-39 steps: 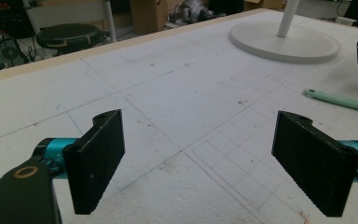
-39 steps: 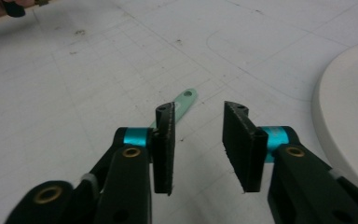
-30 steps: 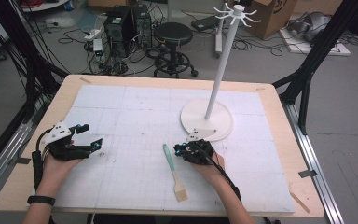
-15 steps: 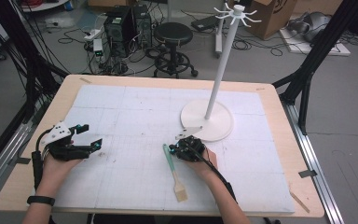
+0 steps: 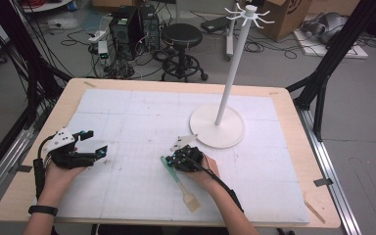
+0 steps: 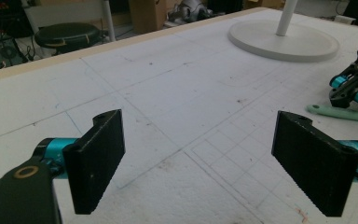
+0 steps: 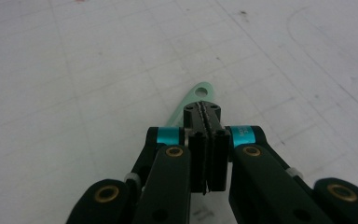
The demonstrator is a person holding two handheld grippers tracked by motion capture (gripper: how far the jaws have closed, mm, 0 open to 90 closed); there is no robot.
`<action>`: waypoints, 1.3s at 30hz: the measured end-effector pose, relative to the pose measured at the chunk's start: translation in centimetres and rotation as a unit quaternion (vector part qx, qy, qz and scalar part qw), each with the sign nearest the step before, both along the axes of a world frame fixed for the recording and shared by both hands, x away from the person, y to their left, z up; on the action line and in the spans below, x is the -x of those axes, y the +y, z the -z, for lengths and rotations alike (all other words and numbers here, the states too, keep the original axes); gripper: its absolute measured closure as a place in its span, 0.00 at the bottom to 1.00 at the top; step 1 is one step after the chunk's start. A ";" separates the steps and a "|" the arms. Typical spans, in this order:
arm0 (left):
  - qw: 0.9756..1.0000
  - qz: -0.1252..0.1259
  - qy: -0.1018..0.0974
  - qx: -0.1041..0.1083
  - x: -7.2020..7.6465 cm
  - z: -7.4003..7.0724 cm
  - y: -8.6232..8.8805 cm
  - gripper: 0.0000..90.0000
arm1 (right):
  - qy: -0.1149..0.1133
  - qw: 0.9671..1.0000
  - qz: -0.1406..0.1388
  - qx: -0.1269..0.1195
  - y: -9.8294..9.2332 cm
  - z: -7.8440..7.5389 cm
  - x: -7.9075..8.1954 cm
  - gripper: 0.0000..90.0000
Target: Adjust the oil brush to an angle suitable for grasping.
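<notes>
A brush point(image 5: 177, 179) with a pale green handle and tan bristles lies flat on the white mat point(image 5: 137, 122), near the front middle. My right gripper point(image 5: 173, 159) hangs just over the handle's far end, jaws pressed shut. In the right gripper view the jaws point(image 7: 204, 109) meet with nothing seen between them, and the handle's holed tip point(image 7: 201, 91) pokes out beyond and below them. My left gripper point(image 5: 98, 142) rests at the front left, open. Its wide-apart jaws point(image 6: 200, 158) hold nothing. The handle point(image 6: 340, 113) lies at the right in that view.
A white stand with a round base point(image 5: 218, 129) and a tall pole topped by hooks point(image 5: 248, 12) rises at the back right of the mat, close behind my right hand. The wooden table rim point(image 5: 293, 147) surrounds the mat.
My right gripper has slid left, from beside the stand's base to over the brush handle's far end. The left gripper and the brush have stayed put.
</notes>
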State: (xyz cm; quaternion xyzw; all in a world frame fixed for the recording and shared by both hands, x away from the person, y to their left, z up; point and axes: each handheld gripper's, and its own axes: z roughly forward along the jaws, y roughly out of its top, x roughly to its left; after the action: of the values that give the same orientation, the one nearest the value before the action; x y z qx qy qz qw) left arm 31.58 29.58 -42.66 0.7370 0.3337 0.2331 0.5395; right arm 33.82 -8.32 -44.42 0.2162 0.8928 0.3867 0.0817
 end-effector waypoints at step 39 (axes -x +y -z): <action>1.000 -0.002 0.004 -0.011 0.0 0.2 -0.1 0.20 | -0.031 0.985 0.098 -0.142 -16.2 -3.0 4.0 0.51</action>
State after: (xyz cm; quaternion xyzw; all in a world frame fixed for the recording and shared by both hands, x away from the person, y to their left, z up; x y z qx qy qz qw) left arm 31.60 29.46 -42.84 0.7435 0.3347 0.2345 0.5293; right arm 29.83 -24.51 -41.38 0.2996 0.8006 0.5060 0.1152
